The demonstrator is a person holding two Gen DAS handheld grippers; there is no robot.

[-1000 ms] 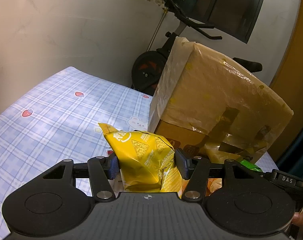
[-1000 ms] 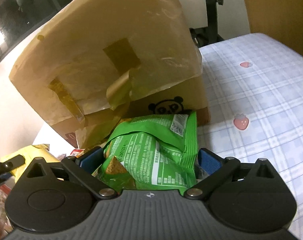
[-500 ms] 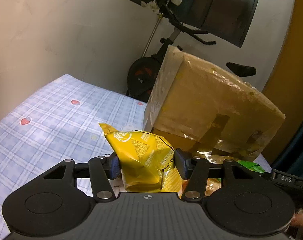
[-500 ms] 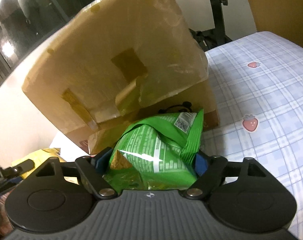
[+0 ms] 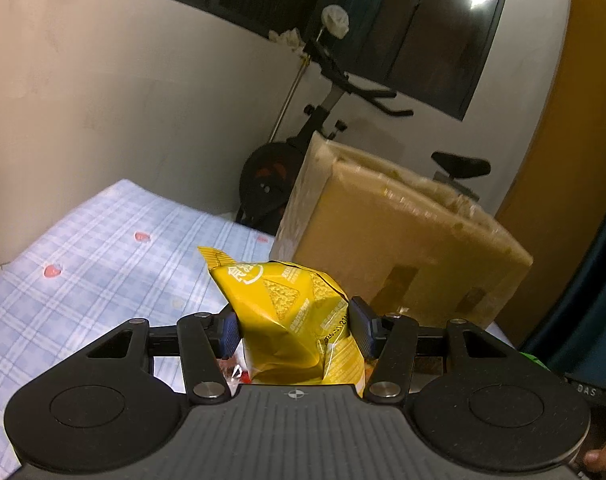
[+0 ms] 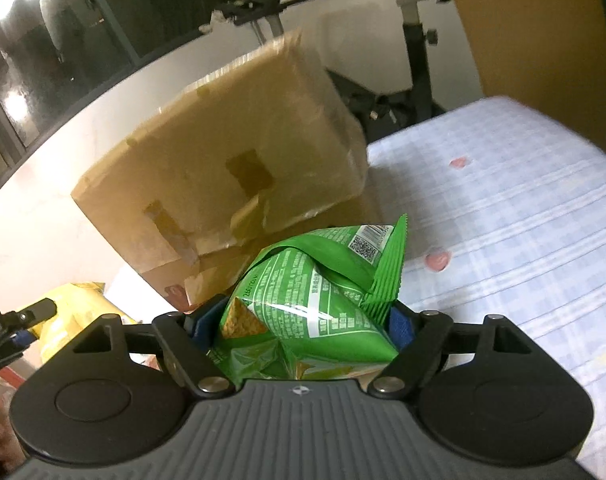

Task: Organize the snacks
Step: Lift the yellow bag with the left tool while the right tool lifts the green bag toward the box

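Observation:
My left gripper (image 5: pixel 294 326) is shut on a yellow snack bag (image 5: pixel 291 320) and holds it up above the bed. My right gripper (image 6: pixel 299 324) is shut on a green snack bag (image 6: pixel 315 300), also lifted. A taped cardboard box (image 5: pixel 403 248) stands ahead of both; in the right wrist view the box (image 6: pixel 231 184) is ahead and to the left. The yellow bag (image 6: pixel 71 312) and the left gripper's tip show at the left edge of the right wrist view.
A blue plaid sheet with strawberry prints (image 5: pixel 103 256) covers the bed, also seen in the right wrist view (image 6: pixel 523 220). An exercise bike (image 5: pixel 303 152) stands behind the box by the wall. More snack packets (image 5: pixel 235 372) lie under the left gripper.
Both grippers have risen and pulled back with their bags. The box now looks smaller and farther away in both views.

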